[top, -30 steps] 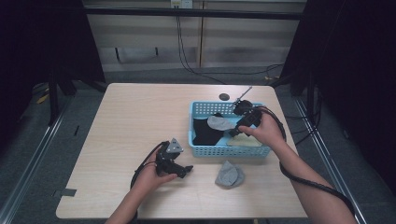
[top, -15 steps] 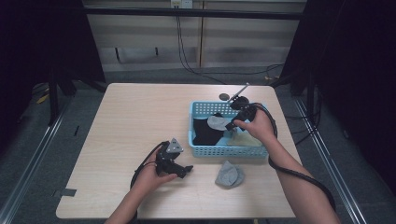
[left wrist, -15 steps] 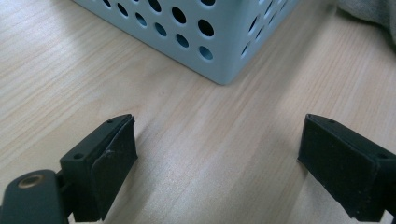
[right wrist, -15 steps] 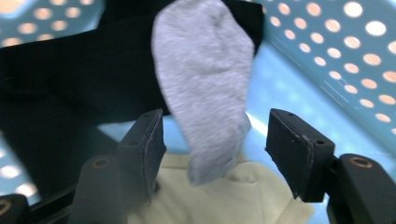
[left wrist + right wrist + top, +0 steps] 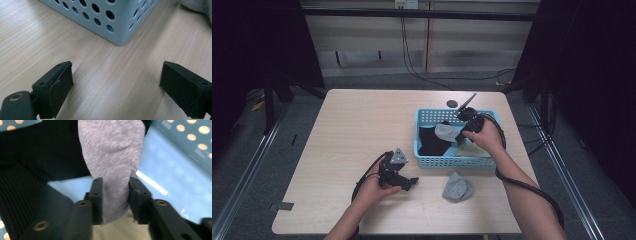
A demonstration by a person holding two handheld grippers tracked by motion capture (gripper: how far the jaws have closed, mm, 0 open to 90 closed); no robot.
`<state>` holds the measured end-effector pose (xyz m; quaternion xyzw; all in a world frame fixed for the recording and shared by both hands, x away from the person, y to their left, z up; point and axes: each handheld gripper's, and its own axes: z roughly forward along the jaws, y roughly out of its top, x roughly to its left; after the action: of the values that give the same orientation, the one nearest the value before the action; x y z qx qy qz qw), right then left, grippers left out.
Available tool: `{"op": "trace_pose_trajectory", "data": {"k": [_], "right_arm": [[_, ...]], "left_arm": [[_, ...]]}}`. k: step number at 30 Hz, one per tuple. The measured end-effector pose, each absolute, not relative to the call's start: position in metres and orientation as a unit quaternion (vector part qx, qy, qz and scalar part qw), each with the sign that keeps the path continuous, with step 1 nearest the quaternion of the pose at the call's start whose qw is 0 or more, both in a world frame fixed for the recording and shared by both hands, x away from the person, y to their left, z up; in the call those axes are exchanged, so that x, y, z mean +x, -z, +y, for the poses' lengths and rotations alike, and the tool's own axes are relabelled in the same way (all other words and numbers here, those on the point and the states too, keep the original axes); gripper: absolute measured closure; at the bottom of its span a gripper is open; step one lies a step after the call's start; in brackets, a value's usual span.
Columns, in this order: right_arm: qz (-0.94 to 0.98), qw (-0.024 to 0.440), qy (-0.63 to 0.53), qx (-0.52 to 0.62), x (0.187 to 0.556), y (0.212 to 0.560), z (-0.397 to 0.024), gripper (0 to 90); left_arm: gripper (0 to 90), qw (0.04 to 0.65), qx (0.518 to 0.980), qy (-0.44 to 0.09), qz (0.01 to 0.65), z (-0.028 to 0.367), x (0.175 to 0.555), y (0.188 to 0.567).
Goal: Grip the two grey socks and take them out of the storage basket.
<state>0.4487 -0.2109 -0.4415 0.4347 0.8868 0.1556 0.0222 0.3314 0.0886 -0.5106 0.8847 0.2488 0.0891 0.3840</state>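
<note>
1. The right gripper (image 5: 115,195) has its jaws closed on a grey sock (image 5: 112,157), pinching the fabric between both pads inside the light-blue basket (image 5: 424,150).
2. In the high view the same sock (image 5: 446,131) lies over a black garment (image 5: 429,142) in the basket, with a pale beige cloth (image 5: 472,150) just beside it under the right hand (image 5: 484,137).
3. The left gripper (image 5: 115,82) rests low over the table (image 5: 352,130) with its jaws wide apart and nothing between them; the basket corner (image 5: 120,37) sits just ahead of it.
4. A second grey sock (image 5: 457,186) lies bunched on the table just outside the basket's near wall, between the 2 hands.
5. The step in hand looks like moving the pinched sock within or out of the basket. To do it well, keep the pinch firm, since only a narrow fold is held, and lift straight up so the sock clears the rim.
6. Watch that the black garment does not drag along; a slow rise would show any snag early.
7. The left gripper seems well placed to take the sock on the table next.
</note>
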Motion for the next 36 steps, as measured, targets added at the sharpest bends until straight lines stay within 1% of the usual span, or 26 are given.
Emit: {"op": "trace_pose_trajectory", "data": {"k": [2, 6, 36], "right_arm": [[0.891, 0.020, -0.147, 0.429, 0.447, 0.440, -0.210, 79.4], [0.894, 0.015, -0.151, 0.421, 0.444, 0.436, -0.210, 82.7], [0.923, 0.019, -0.137, 0.360, 0.422, 0.374, -0.216, 84.7]], "left_arm": [[10.5, 0.384, 0.885, -0.090, 0.249, 0.089, 0.331, 0.511], [10.5, 0.381, 0.886, -0.090, 0.246, 0.089, 0.332, 0.510], [10.5, 0.382, 0.886, -0.090, 0.246, 0.089, 0.332, 0.510]]}}
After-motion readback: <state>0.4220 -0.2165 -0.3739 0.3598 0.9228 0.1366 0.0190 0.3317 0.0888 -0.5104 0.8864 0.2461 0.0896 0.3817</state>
